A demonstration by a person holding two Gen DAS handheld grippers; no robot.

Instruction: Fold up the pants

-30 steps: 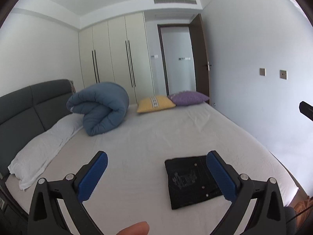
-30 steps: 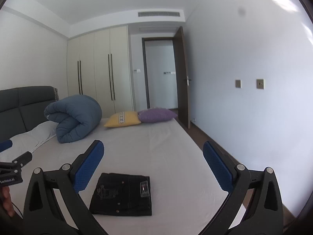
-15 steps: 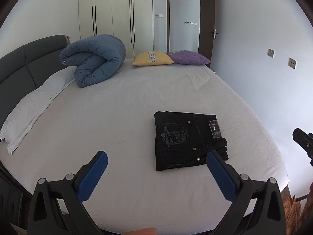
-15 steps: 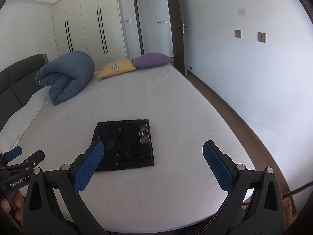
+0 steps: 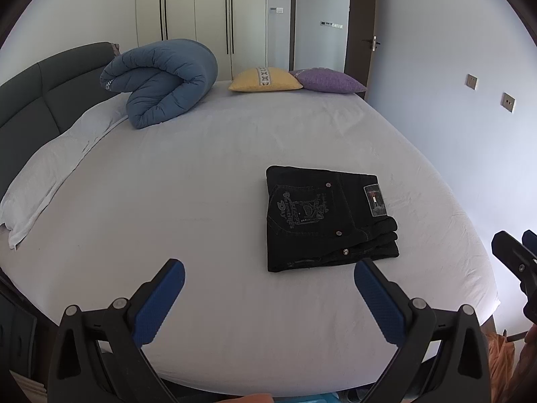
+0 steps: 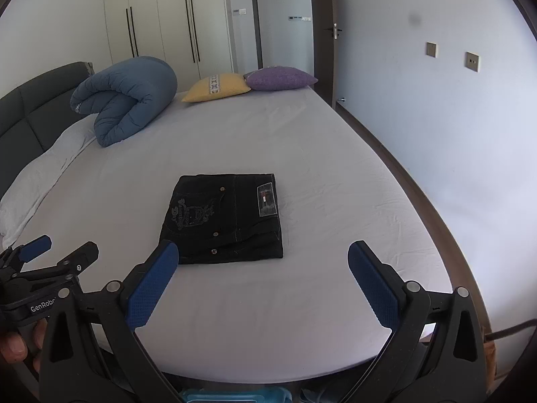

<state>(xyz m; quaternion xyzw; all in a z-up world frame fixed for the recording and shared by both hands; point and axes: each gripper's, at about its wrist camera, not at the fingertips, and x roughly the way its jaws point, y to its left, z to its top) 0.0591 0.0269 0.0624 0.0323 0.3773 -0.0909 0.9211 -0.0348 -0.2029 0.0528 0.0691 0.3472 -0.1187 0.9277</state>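
On the left, a dark grey padded headboard [image 5: 40, 90] backs a long white pillow [image 5: 50, 174], and a rolled blue quilt [image 5: 161, 84] sits beside it on the white-sheeted bed [image 5: 201, 184]. Your left gripper [image 5: 268, 297], blue pads spread wide, holds nothing above the near edge of the mattress. The black denim pants [image 6: 225, 218], folded into a compact rectangle with an embroidered pocket and a waistband label facing up, lie flat on the sheet just beyond both tools. Farther back rest a yellow cushion [image 6: 216, 87] and a purple cushion [image 6: 280, 79]. Your right gripper [image 6: 263, 278] hangs equally wide apart and empty.
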